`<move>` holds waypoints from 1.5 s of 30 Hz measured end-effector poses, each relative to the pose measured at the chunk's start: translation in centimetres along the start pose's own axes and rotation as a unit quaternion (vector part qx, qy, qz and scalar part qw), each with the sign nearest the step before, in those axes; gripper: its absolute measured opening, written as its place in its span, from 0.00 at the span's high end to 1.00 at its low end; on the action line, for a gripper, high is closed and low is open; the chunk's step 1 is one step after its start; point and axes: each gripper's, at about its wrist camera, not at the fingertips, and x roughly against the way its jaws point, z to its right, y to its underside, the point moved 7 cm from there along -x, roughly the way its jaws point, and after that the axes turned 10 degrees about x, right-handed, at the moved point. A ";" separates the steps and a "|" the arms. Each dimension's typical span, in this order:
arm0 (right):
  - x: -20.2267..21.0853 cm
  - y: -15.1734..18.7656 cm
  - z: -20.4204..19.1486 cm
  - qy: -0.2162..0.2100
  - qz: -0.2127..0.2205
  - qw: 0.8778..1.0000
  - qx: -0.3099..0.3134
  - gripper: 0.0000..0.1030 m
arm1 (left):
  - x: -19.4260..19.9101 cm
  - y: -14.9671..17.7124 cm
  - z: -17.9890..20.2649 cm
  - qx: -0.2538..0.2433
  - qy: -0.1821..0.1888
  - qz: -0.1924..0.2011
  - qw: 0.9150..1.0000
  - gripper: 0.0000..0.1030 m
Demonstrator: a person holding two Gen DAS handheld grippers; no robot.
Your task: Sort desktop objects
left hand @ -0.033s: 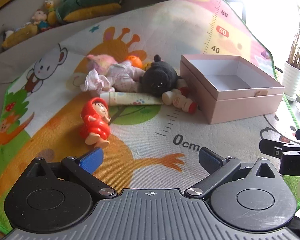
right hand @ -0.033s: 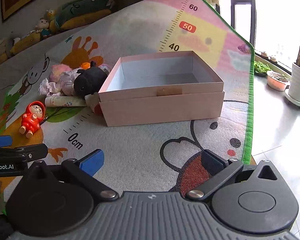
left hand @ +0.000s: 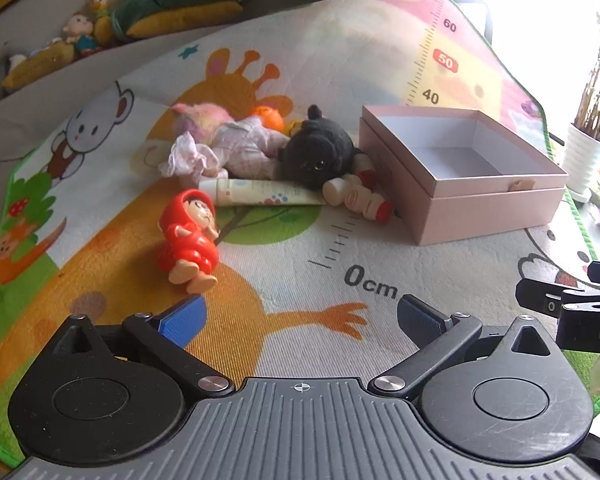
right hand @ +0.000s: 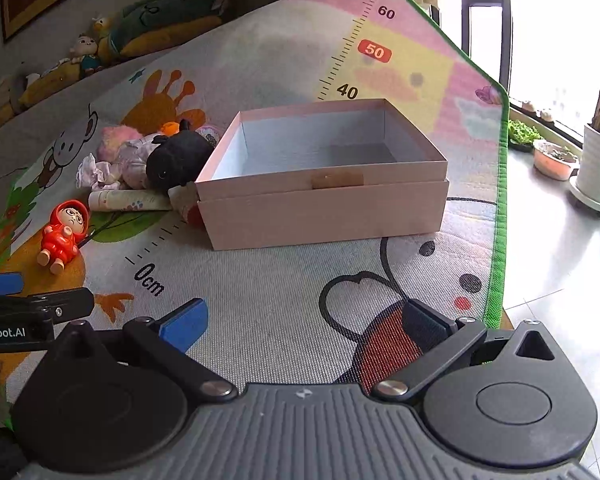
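An open, empty pink box point(left hand: 480, 200) point(right hand: 324, 212) stands on the play mat. To its left lies a heap: a black plush point(left hand: 316, 152) point(right hand: 178, 160), a pink doll point(left hand: 228, 140), a cream tube point(left hand: 260, 192), small red-capped bottles point(left hand: 360, 198) and an orange toy point(left hand: 268, 116). A red hooded figurine point(left hand: 190, 236) point(right hand: 62, 232) lies apart, just ahead of my left gripper point(left hand: 300, 316), which is open and holds nothing. My right gripper point(right hand: 304, 320) is open too, in front of the box, a stretch of mat between them.
The mat's green edge point(right hand: 498, 240) runs along the right, with tiled floor beyond. A white plant pot point(right hand: 598, 168) and a small pink pot point(right hand: 554, 160) stand there. Stuffed toys point(left hand: 180, 0) line a ledge at the back.
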 end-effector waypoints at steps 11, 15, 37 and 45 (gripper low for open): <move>-0.7 0.4 -0.4 -0.003 -0.022 1.000 0.007 0.00 | -0.9 2.7 0.1 0.019 -0.009 -0.020 1.000 0.00; -0.6 0.5 -0.4 -0.006 -0.023 1.000 0.003 0.00 | -0.9 2.7 0.2 0.030 0.001 -0.041 0.999 0.00; -0.3 0.8 -0.4 0.000 -0.028 1.000 0.000 0.00 | -0.2 1.2 -0.5 0.040 0.004 -0.060 0.997 0.00; -0.3 0.8 -0.2 0.001 -0.030 1.000 -0.001 0.00 | -0.2 1.2 -0.4 0.040 0.005 -0.063 0.997 0.00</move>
